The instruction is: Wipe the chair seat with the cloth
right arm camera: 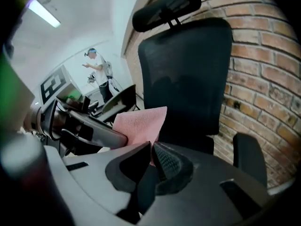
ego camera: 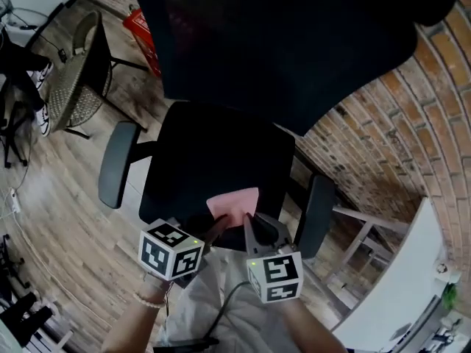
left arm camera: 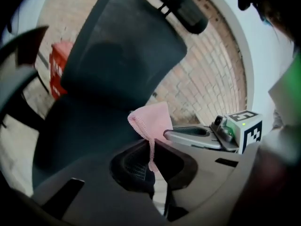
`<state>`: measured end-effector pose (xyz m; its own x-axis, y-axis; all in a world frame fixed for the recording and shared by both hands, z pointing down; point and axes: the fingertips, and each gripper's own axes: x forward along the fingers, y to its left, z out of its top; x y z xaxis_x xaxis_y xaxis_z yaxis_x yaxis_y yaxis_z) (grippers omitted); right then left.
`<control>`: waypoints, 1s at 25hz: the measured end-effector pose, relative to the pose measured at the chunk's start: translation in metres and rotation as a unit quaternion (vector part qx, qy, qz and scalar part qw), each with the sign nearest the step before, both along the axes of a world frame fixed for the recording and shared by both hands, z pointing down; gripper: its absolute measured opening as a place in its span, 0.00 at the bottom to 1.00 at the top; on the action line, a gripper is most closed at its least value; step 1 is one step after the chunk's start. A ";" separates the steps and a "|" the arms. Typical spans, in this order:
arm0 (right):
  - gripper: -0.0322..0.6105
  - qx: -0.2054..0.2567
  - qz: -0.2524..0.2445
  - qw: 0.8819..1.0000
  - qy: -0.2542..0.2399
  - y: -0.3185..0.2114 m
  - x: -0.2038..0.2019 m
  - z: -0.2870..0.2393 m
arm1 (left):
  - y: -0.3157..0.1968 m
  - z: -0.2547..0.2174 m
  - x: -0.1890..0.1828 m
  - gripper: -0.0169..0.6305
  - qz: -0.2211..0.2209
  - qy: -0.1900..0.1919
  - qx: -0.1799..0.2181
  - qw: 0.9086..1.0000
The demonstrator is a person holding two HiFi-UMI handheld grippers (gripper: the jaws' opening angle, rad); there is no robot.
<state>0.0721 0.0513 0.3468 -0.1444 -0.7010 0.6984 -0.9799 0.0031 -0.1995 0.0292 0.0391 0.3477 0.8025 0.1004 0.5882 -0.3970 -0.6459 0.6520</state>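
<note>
A pink cloth point(ego camera: 235, 203) hangs in the air over the front of the black chair seat point(ego camera: 213, 149), pinched from both sides. My left gripper point(ego camera: 216, 228) is shut on its left corner, and in the left gripper view a thin edge of the cloth point(left arm camera: 153, 121) runs down between the closed jaws point(left arm camera: 151, 157). My right gripper point(ego camera: 249, 223) is shut on the other corner, the cloth point(right arm camera: 140, 121) standing up from its jaws point(right arm camera: 151, 150). Both grippers sit close together, above the seat and off its surface. The tall backrest point(ego camera: 294, 43) rises behind.
The chair's armrests point(ego camera: 118, 164) point(ego camera: 316, 215) flank the seat. A brick wall point(ego camera: 412, 123) runs behind and to the right. A red crate point(ego camera: 140, 29) and a wicker chair point(ego camera: 77, 79) stand at the left, a white table point(ego camera: 408, 285) at the right. A person point(right arm camera: 99, 74) stands far off.
</note>
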 end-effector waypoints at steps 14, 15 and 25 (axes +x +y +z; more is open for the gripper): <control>0.13 0.209 -0.074 0.975 -0.027 -0.055 -0.020 -0.249 | -0.065 -0.232 -0.022 0.07 -0.058 0.060 0.206 0.975; 0.13 0.220 -0.077 0.972 -0.028 -0.057 -0.023 -0.262 | -0.067 -0.246 -0.026 0.07 -0.064 0.066 0.217 0.972; 0.13 0.321 -0.116 0.939 -0.028 -0.059 -0.062 -0.355 | -0.074 -0.346 -0.064 0.07 -0.103 0.085 0.368 0.920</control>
<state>0.0102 -0.0081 -0.0087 -0.3700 -0.9201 0.1286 -0.9257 0.3534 -0.1350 -0.0351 -0.0349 0.0015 0.8467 -0.4394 0.2999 -0.4929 -0.8601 0.1316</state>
